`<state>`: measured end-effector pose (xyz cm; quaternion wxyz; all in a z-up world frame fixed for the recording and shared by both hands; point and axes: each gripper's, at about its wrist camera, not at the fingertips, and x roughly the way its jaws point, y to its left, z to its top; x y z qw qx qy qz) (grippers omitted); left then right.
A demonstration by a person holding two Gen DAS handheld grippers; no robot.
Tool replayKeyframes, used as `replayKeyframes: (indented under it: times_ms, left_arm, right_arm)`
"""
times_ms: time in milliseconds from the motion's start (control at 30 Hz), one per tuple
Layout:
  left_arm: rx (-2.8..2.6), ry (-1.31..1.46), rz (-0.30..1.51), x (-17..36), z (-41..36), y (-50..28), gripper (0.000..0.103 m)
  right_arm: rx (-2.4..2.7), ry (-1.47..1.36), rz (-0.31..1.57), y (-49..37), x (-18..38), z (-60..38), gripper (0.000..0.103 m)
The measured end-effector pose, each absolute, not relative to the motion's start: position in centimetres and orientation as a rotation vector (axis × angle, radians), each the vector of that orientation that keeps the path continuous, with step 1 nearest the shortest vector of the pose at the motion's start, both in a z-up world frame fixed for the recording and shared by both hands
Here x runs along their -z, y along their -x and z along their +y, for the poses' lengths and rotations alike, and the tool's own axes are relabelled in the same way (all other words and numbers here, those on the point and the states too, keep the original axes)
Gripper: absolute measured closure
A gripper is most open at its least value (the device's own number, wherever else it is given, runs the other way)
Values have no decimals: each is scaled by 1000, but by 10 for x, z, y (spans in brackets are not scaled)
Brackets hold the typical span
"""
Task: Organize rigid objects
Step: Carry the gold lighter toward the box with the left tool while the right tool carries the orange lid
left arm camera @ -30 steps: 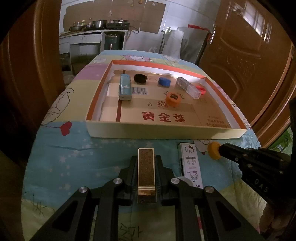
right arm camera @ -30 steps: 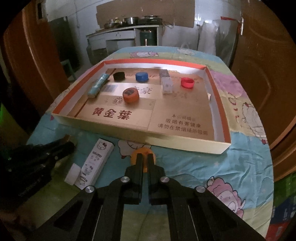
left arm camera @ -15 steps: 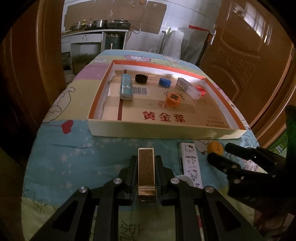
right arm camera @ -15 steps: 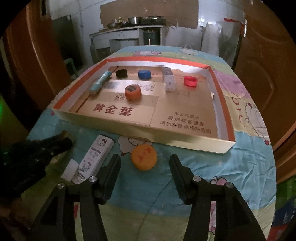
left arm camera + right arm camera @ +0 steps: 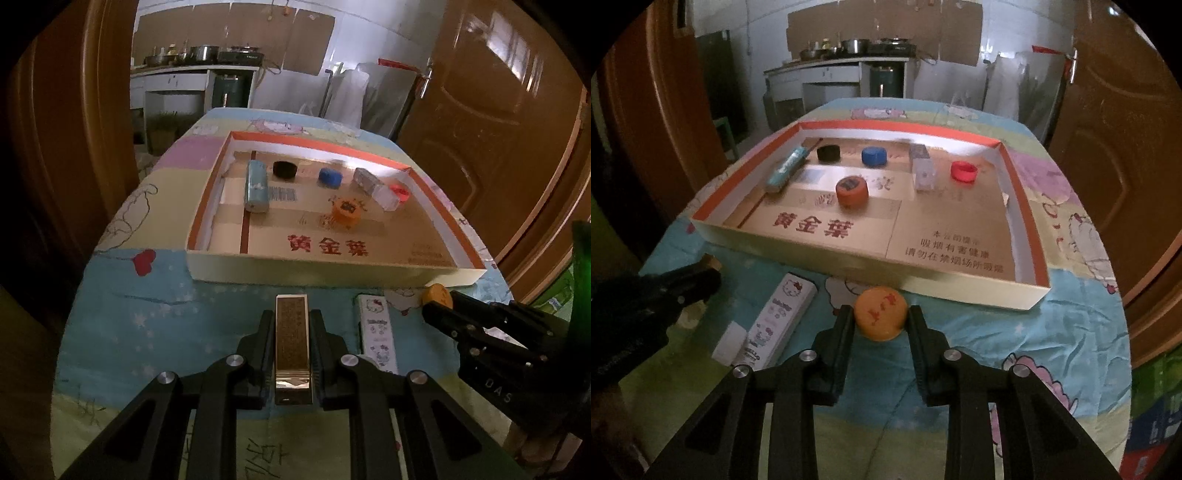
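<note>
Between the left tongs [image 5: 291, 350], a gold bar [image 5: 291, 343] sits pinched, its long axis pointing ahead at the tray [image 5: 317, 275]. The right tongs [image 5: 881, 317], spread half a second ago, have just been closing and now grip the orange cap [image 5: 881, 313]; a cartoon box [image 5: 779, 317] lies to their left.

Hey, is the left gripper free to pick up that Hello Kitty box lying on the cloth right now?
Probably not. The left gripper is shut on a gold bar, so it has no room for the Hello Kitty box, though the box lies unblocked just beside it.
</note>
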<state>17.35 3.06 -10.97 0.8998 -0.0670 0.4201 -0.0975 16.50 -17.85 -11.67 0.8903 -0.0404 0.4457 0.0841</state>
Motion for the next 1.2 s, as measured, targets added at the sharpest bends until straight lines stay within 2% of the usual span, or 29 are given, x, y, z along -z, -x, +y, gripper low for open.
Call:
replayKeyframes:
  times_ms: [600, 1200]
  left_arm:
    - [226, 112, 772, 56, 15, -177, 85]
    - [201, 80, 681, 14, 2, -200, 85]
  right_arm:
    - [-173, 48, 801, -148, 58, -188, 73]
    - [-151, 31, 730, -165, 28, -202, 73]
